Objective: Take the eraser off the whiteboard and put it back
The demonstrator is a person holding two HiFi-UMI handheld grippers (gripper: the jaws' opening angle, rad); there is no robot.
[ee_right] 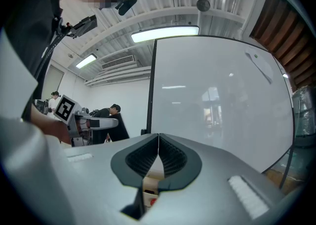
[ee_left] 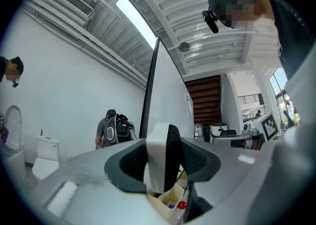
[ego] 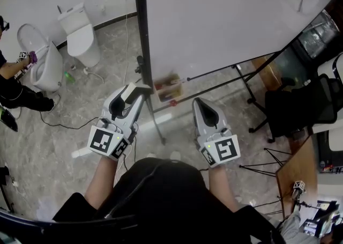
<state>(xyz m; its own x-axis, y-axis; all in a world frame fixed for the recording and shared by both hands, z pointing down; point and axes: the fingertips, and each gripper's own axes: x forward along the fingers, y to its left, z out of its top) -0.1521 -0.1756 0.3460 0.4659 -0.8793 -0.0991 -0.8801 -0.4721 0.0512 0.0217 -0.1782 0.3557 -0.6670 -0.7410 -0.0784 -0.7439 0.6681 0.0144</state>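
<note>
An eraser [ee_left: 157, 156], white-backed with a black felt face, stands upright, clamped between the jaws of the left gripper [ee_left: 166, 159] close to the whiteboard's [ego: 225, 17] dark left edge. The right gripper [ee_right: 157, 156] is closed on nothing. Only the left gripper view shows the felt; only the head view shows two toilets [ego: 80, 36] at left.

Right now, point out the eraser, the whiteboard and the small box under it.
eraser [ee_left: 157, 162]: left gripper view, its white body between the jaws.
whiteboard [ego: 225, 17]: head view, its bare white face.
small box [ego: 167, 88]: head view, its open top, below the board's lower corner.
</note>
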